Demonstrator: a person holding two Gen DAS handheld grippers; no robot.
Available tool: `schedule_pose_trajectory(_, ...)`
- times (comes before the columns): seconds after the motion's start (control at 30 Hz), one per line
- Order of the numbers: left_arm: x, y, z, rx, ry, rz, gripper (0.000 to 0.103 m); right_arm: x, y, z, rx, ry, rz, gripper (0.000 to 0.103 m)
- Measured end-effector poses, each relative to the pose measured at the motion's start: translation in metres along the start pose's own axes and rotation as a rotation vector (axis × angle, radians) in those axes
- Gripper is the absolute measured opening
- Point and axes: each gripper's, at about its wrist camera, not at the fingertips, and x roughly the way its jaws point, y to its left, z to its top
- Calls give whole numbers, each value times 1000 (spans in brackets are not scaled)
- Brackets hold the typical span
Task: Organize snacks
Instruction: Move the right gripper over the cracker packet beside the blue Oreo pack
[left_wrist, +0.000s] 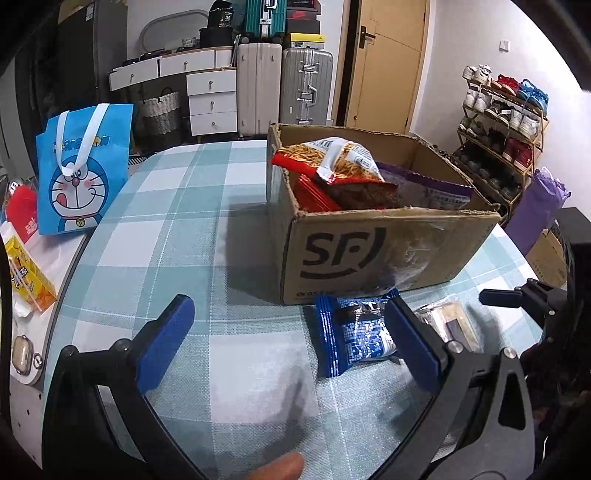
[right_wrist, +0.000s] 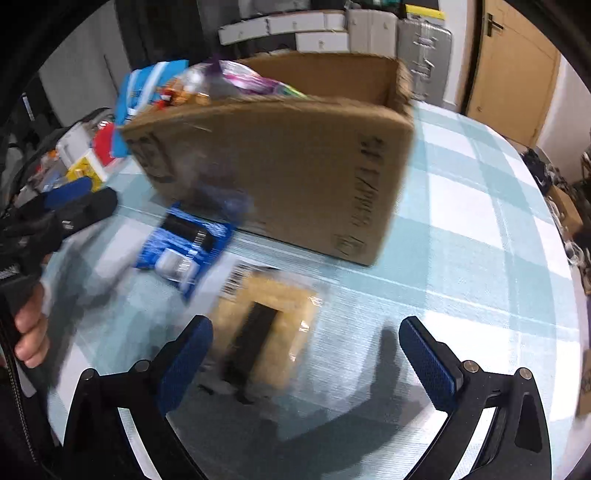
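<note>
An open cardboard box (left_wrist: 369, 243) marked SF stands on the checked tablecloth and holds several snack bags, with a noodle snack bag (left_wrist: 332, 158) on top. A blue snack packet (left_wrist: 354, 332) lies on the cloth in front of the box. My left gripper (left_wrist: 291, 328) is open, and the packet lies just inside its right finger. A clear pack of tan biscuits (right_wrist: 269, 325) lies beside the packet. My right gripper (right_wrist: 306, 354) is open just above that pack, which sits near its left finger. The box (right_wrist: 288, 166) and blue packet (right_wrist: 184, 247) show blurred in the right wrist view.
A blue Doraemon bag (left_wrist: 83, 170) stands at the table's left edge beside a yellow box (left_wrist: 29, 277) and a red bag (left_wrist: 22, 214). Suitcases, drawers and a door stand behind the table. A shoe rack (left_wrist: 502, 122) is at the right.
</note>
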Motion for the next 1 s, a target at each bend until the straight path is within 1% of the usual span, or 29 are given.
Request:
schedule_pose_trajectory(0.07,1,-1,-1,5,1,-1,102,-1,9,-1,-29,-10,20,102)
schedule_pose_trajectory(0.17,3,-3,-2,13,8,-2,102,5,18,-3,-70,4,-13,102)
schedule_pose_trajectory(0.4,7,-6,-3,19,19,-4,102,12,4,-4,-68,43,-61,102)
schedule_pose_trajectory(0.53,10,-9,-6,37,35,-15,102,16,-2,0,-60,53,-54,102)
schedule_pose_trajectory(0.7,18,-15,-11,63,69,-40,102,13,-10,-3,-74,42,-44,102)
schedule_pose_trajectory(0.77,22,-17,-12,67,80,-40,102,11,-13,-10,-83,32,-39,102)
schedule_pose_trajectory(1.0,31,-25,-18,69,115,-57,102,12,-14,-16,-99,17,-32,102)
